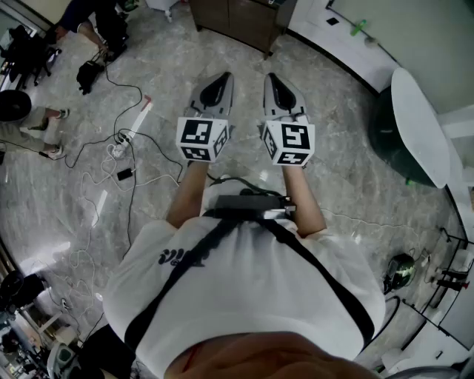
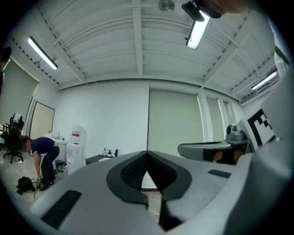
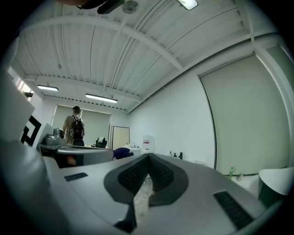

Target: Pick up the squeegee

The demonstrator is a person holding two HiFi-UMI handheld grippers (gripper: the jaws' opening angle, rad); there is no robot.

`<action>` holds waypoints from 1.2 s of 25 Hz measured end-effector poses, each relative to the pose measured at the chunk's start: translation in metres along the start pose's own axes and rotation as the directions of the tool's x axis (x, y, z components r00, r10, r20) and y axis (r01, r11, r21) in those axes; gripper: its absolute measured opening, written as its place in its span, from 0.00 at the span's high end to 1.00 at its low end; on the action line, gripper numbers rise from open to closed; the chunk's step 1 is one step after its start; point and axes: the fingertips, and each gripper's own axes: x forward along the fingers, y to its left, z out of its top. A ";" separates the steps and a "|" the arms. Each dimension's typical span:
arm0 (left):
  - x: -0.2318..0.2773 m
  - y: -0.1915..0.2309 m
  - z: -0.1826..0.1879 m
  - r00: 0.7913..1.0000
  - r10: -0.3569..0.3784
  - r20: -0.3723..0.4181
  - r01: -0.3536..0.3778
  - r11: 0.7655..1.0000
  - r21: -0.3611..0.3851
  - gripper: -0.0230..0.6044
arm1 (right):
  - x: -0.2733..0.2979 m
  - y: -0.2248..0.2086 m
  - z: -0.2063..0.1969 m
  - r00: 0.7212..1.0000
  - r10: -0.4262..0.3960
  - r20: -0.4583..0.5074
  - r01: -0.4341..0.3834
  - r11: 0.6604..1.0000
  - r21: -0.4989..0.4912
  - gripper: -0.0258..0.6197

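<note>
Two grey two-jaw grippers held level, side by side, over a grey marbled floor [image 1: 355, 170]; both are closed and empty.

The left gripper [image 1: 222, 76] and the right gripper [image 1: 272, 76] sit just left and right of the head view's centre, tips toward the top of the frame. Each carries one white cube with black square markers, two in all [image 1: 201, 139] [image 1: 289, 143], and two bare forearms reach up from the lower middle. In each gripper view the black pads meet at the tips with nothing between them [image 2: 147, 153] [image 3: 148, 157]. One small green thing [image 1: 359, 29] lies on the white ledge at the upper right, well apart from both grippers. It may be the squeegee, but it is too small to tell. Two other people are at the upper left [image 1: 89, 18] and left edge [image 1: 22, 118].
</note>
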 end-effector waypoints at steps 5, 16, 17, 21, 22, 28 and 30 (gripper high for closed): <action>-0.010 0.027 -0.001 1.000 0.005 -0.003 -0.005 1.000 0.001 0.94 | 0.020 0.026 -0.004 1.000 0.015 -0.003 -0.015 1.000 0.006 0.95; -0.021 0.085 -0.024 0.998 0.038 -0.041 -0.041 0.997 -0.059 0.94 | 0.063 0.069 -0.016 0.997 0.071 -0.012 -0.070 0.995 0.067 0.95; -0.016 0.088 -0.026 0.998 0.041 -0.044 -0.043 0.997 -0.064 0.94 | 0.068 0.067 -0.017 0.997 0.075 -0.010 -0.074 0.995 0.072 0.95; 0.014 0.098 -0.031 0.997 0.048 -0.053 -0.052 0.996 -0.070 0.94 | 0.093 0.050 -0.027 0.996 0.084 -0.017 -0.082 0.992 0.091 0.95; 0.023 0.101 -0.033 0.997 0.049 -0.056 -0.053 0.996 -0.068 0.94 | 0.101 0.044 -0.030 0.996 0.084 -0.016 -0.082 0.992 0.098 0.95; 0.099 0.134 -0.030 0.997 0.058 -0.051 -0.060 0.997 -0.042 0.94 | 0.179 0.004 -0.027 0.995 0.097 0.016 -0.098 0.990 0.103 0.95; 0.131 0.145 -0.020 0.997 0.063 -0.038 -0.064 0.997 -0.031 0.94 | 0.208 -0.015 -0.017 0.994 0.099 0.038 -0.102 0.990 0.099 0.95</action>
